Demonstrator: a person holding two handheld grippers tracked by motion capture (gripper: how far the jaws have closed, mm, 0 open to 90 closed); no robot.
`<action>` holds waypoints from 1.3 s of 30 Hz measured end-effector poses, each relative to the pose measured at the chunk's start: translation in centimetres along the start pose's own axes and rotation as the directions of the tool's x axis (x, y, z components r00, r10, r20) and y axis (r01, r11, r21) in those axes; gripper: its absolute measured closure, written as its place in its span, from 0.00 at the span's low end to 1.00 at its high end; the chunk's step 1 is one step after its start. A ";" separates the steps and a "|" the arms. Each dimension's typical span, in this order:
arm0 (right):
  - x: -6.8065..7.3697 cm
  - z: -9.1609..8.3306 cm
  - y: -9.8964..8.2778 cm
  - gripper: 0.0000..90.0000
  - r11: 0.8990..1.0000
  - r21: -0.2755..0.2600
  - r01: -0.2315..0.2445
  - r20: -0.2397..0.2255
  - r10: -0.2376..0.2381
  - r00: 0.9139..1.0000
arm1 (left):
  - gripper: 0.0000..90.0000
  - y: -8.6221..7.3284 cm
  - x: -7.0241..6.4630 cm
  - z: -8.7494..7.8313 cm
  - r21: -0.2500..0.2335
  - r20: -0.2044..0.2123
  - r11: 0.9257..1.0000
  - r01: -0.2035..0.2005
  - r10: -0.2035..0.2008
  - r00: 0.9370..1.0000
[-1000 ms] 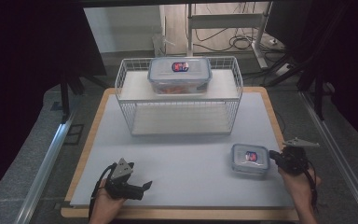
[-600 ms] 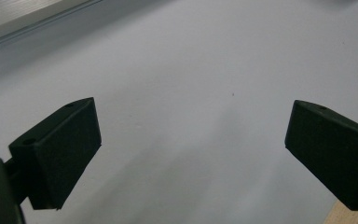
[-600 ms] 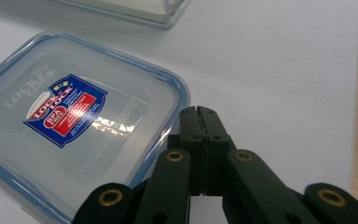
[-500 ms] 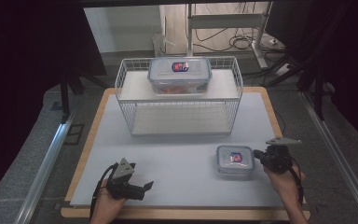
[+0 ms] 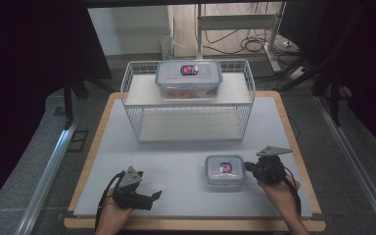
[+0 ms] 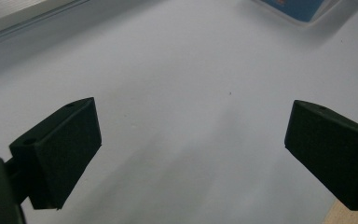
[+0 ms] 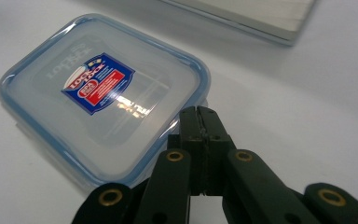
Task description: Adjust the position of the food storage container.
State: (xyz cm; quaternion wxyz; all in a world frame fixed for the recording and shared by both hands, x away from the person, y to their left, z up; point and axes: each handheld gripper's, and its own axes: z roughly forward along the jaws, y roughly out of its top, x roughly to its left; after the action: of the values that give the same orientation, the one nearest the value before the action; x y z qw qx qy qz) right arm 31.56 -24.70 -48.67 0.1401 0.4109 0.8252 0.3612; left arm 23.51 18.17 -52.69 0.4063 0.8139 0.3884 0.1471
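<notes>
**Closed jaws against the small box, left pair wide over bare table**

Down at five o'clock on the pale table top (image 5: 176, 161), sits the small container (image 5: 224, 170), flat on the surface, lid on, blue-rimmed, with a red and blue label in the middle of the lid. Held just beside it at its three o'clock side, the right gripper (image 5: 248, 168), in the person's right hand (image 5: 280, 192), with the grey three-cornered plate on top. Seen from the right gripper view: right gripper (image 7: 199, 122) jaws pressed together with no gap between them, tips resting at the rim of the small container (image 7: 102, 93), at its near corner. Cannot tell whether the tips pinch the lid edge or merely touch it.

Over at seven o'clock, the left gripper (image 5: 155, 196), held low in the left hand (image 5: 111, 215), pointing toward three o'clock, well apart from the small container. From the left gripper view: left gripper (image 6: 191, 140) jaws spread wide, nothing between them but bare table top (image 6: 177, 74), and a corner of the small container (image 6: 298, 8) at the upper edge, toward one o'clock.

Farther back, at twelve o'clock, stands a white wire basket (image 5: 136, 105), open at the front, with a shelf. On top of that shelf, a large container (image 5: 188, 81), lid on, same kind of label, something orange inside.
</notes>
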 end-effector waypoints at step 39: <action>5.7 3.4 1.7 0.91 0.992 -0.053 0.111 -0.146 -0.118 0.982 | 0.06 0.0 0.0 0.2 0.003 0.009 1.000 0.003 -0.003 1.000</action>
State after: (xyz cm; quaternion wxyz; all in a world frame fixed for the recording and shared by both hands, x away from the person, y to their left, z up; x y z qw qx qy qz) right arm 30.78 -17.91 -49.48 0.1077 0.3315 0.8474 0.4007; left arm 23.63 18.09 -52.76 0.4070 0.8146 0.3879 0.1423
